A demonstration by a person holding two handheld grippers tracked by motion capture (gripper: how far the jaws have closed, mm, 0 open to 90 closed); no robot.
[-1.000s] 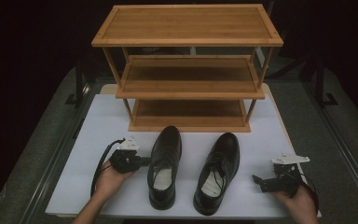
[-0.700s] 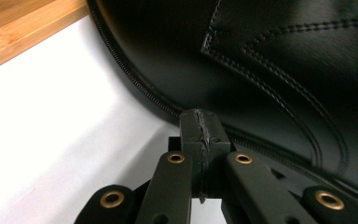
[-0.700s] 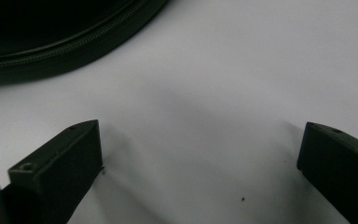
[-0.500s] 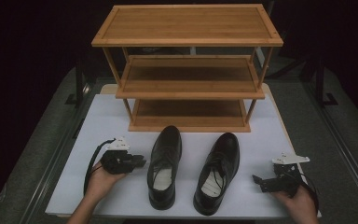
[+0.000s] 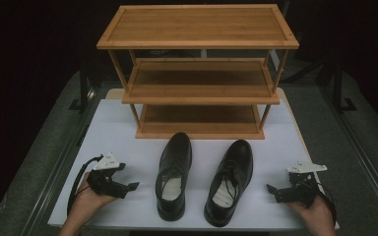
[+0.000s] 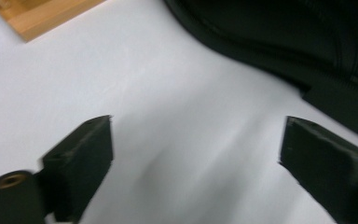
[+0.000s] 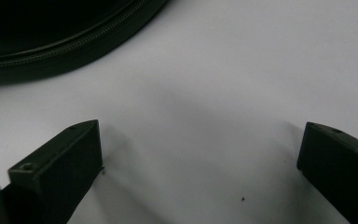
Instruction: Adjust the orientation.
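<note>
White tabletop point(image 5: 128, 132) with two unbranded black shoes point(image 5: 173, 173) between wide-jawed left tool point(image 5: 128, 187) and right tool point(image 5: 271, 189).

We see a white table point(image 5: 128, 128) that carries a wooden shoe rack point(image 5: 199, 73) and, near its front, two black shoes point(image 5: 173, 174) side by side.

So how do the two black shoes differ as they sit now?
The left shoe sits farther back and nearly straight, while the right shoe sits nearer the front edge, with its toe angled right. The right shoe's laces show plainly; the left's don't. Both are black, upright, toes toward the rack.
</note>
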